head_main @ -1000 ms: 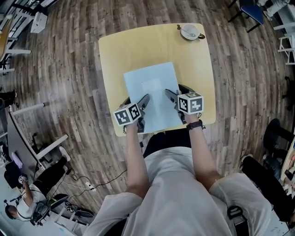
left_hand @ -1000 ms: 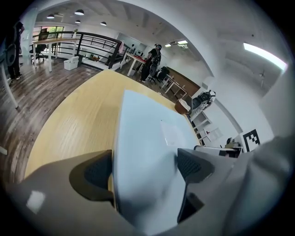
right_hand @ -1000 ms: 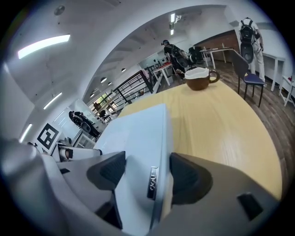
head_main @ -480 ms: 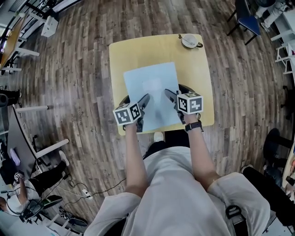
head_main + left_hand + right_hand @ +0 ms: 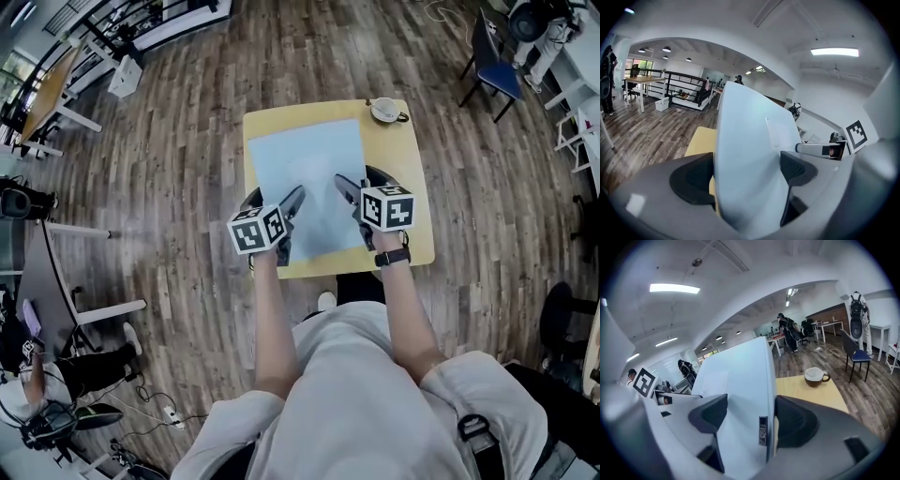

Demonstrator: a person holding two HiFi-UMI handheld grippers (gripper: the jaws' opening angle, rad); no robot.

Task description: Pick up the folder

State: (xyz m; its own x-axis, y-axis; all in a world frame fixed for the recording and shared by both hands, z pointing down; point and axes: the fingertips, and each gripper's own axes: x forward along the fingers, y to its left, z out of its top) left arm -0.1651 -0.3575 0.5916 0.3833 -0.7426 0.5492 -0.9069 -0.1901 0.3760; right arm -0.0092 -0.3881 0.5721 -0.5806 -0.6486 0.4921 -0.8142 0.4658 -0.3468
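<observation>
Clamping the near left edge of the pale blue folder point(image 5: 305, 169) in the left tongs point(image 5: 291, 208), holding it tilted up above the yellow worktop point(image 5: 413, 217) between both tongs, clamping its near right edge in the right tongs point(image 5: 345, 193), with a cup point(image 5: 383, 110) well beyond the right tongs.

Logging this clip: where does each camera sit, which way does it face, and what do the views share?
Head view: on the person's head, facing steeply down at the table, folder and cup; forearms, torso, left gripper and right gripper show.
Left gripper view: on the left gripper, facing along its jaws, shut on the folder; the right gripper shows beyond.
Right gripper view: on the right gripper, along its jaws, likewise shut on the folder; cup beyond.
Shared: the folder, in all three.
</observation>
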